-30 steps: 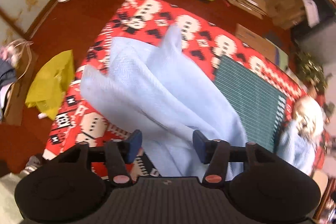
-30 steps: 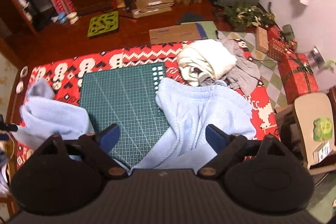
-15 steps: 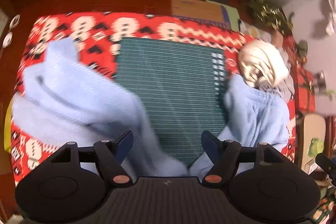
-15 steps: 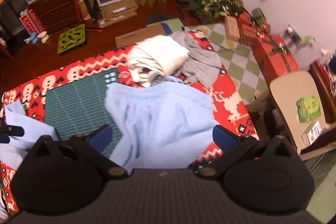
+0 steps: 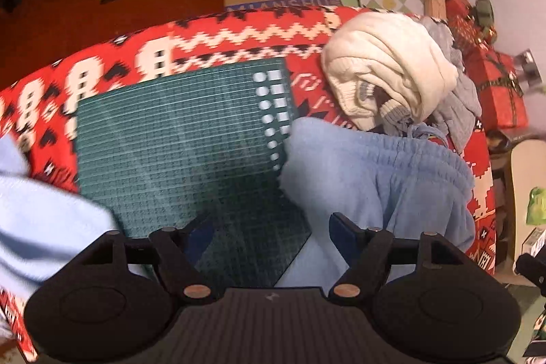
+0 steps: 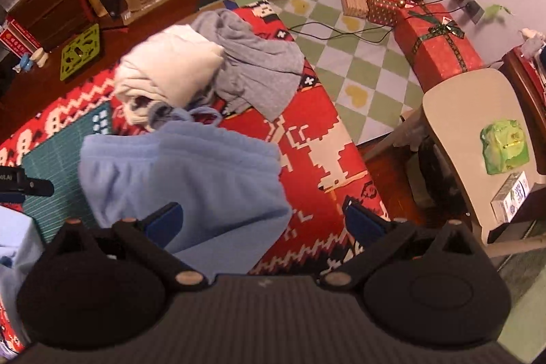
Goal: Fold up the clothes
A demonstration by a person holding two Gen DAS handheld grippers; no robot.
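1. We locate the light blue fleece trousers (image 5: 375,179) draped across the counter, which is covered by a red, white and black patterned knit cloth (image 5: 218,40). The gathered waistband lies at the right; the leg end (image 5: 44,220) lies at the left. The long axis therefore runs left to right, crossing the near edge of the dark green gridded cutting mat (image 5: 177,132).
2. We read the left gripper (image 5: 269,231) as open, its jaws having just been widening, with only mat and a fold of blue fabric below them; nothing is clamped.
3. We read the right gripper (image 6: 262,217) as fully open, its jaws having just been widening too. It hangs over the waistband end (image 6: 181,173), with one finger above fleece and the other above bare cloth.
4. We judge the right gripper nearer the waistband and the left gripper nearer the mid-section.
5. We note the cream knitted sweater (image 5: 389,70) and grey garment (image 6: 259,63) piled just beyond the waistband.
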